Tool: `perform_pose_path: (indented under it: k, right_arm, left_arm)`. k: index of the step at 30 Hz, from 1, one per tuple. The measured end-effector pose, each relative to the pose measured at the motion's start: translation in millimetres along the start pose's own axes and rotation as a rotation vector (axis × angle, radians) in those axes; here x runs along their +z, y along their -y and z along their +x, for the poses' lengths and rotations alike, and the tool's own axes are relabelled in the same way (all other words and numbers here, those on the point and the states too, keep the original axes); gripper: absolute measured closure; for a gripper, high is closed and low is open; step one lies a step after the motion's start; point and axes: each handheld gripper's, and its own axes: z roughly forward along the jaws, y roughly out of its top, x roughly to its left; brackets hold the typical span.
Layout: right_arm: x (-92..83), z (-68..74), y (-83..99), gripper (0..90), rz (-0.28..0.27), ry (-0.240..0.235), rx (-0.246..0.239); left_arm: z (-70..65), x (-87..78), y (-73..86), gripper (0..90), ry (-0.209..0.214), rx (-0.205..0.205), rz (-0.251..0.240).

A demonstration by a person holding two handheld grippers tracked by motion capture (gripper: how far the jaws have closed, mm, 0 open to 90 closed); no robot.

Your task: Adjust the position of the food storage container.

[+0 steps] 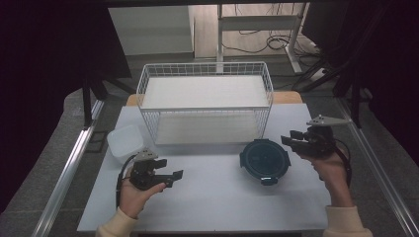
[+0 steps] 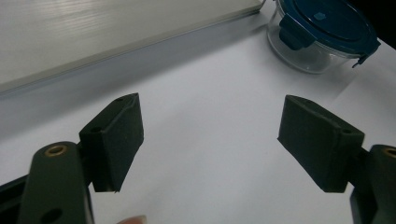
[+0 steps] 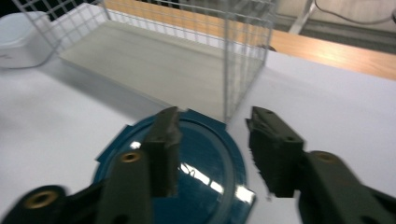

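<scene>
A round glass container with a dark blue clip lid [image 1: 264, 159] stands on the white table [image 1: 212, 197], right of centre, just in front of the wire rack. My right gripper [image 1: 287, 138] hovers at the container's right rim, open, with nothing between its jaws. In the right gripper view the blue lid [image 3: 196, 172] lies just beneath and to the left of the open right gripper [image 3: 215, 119]. My left gripper [image 1: 174, 178] is held low over the table's front left, open and empty. Past the left gripper [image 2: 212, 112], the container [image 2: 322, 32] sits far off at the upper right.
A white wire rack [image 1: 205, 101] with two pale shelf boards fills the back middle of the table. A white lidded tub [image 1: 126, 142] sits at its left front corner, also the tub [image 3: 18, 42]. The rack's corner post [image 3: 229, 65] stands close behind the blue lid.
</scene>
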Motion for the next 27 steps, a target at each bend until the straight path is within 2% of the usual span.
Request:
perform_pose_path:
  k: [3, 6, 11, 14, 20, 22, 26, 27]
  right_arm:
    - [4.2, -12.1, -1.6, 65.9, 0.021, 0.000, 0.029]
    - [14.0, -23.1, -1.3, 75.0, 0.059, 0.023, 0.022]
    - [19.3, -38.2, 1.7, 86.4, 0.072, 0.050, 0.032]
    - [21.3, -44.0, 5.8, 89.1, 0.089, 0.058, 0.032]
    - [29.3, -46.0, 13.6, 89.3, 0.136, 0.073, 0.022]
    - [37.7, -41.2, 15.7, 89.3, 0.183, 0.091, -0.019]
    - [45.9, -35.3, 16.7, 89.3, 0.214, 0.089, -0.055]
    - [54.0, -32.6, 17.4, 89.4, 0.233, 0.089, -0.073]
  left_arm:
    - [-2.6, 1.8, 0.9, 21.8, -0.003, -0.007, 0.005]
    - [-4.6, 4.9, 1.7, 21.8, -0.011, -0.010, 0.012]
    - [-7.8, 9.5, 1.3, 21.8, -0.011, -0.003, 0.022]
    - [-9.5, 9.2, 0.5, 21.7, -0.010, 0.004, 0.018]
    - [-8.6, 6.8, -0.1, 21.7, -0.003, 0.017, 0.013]
    - [-6.9, 6.0, 0.0, 21.7, -0.001, 0.018, 0.011]
    - [-3.0, 5.6, 1.8, 21.7, 0.000, 0.014, 0.013]
    - [-2.0, 5.4, 2.1, 21.7, -0.002, 0.011, 0.014]
